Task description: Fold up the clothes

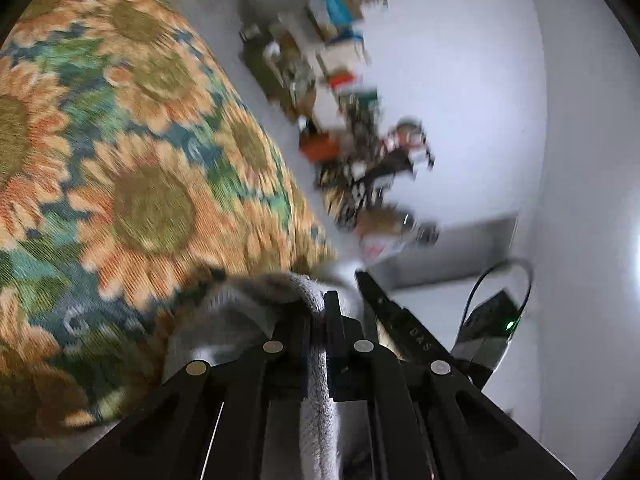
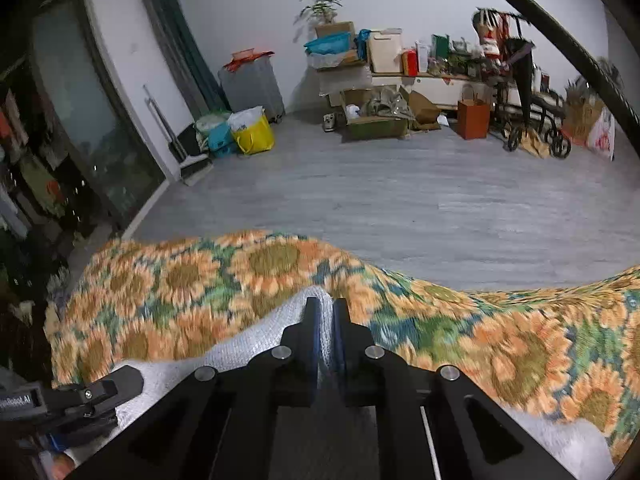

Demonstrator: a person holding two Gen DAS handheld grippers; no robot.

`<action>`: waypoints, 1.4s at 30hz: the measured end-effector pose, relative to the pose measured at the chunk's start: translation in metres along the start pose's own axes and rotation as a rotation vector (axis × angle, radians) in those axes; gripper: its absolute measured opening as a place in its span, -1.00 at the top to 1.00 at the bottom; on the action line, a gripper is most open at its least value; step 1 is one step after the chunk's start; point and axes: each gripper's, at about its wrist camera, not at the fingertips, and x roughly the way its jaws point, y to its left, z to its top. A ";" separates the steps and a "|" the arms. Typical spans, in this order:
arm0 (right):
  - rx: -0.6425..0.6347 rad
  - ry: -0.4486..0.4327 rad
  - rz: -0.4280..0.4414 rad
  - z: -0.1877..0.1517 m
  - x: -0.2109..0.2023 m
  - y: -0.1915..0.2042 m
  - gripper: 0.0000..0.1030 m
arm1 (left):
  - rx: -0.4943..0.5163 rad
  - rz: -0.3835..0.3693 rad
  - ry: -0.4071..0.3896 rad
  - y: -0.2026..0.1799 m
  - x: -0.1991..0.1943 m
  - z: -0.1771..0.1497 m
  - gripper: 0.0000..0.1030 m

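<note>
Where the sunflower blanket (image 2: 500,344) ends, grey knit garment (image 1: 316,360), seemingly one piece, pinched between each clenched tool's (image 1: 318,300) (image 2: 325,304) jaws.

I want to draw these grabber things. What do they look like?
Both are black. The left gripper and the right gripper each have two flat fingers, angular side arms and round silver bolts. The right one's pads look bluish. A black cable loops nearby.

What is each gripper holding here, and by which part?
Both are shut on the white knitted garment: the left gripper pinches a raised fold, the right gripper its bunched edge.
</note>
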 end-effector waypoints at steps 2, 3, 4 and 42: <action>0.024 -0.006 -0.025 0.009 0.006 -0.002 0.91 | -0.024 0.005 -0.020 0.011 0.002 -0.001 0.90; 0.040 -0.004 -0.038 0.013 0.010 -0.004 0.91 | -0.044 0.001 -0.015 0.014 0.005 -0.001 0.90; 0.055 0.007 -0.040 0.015 0.011 -0.006 0.81 | -0.045 -0.004 -0.013 0.013 0.004 0.000 0.90; -0.158 -0.274 -0.213 -0.031 -0.143 0.053 0.82 | 0.451 0.080 0.359 -0.039 0.005 -0.053 0.31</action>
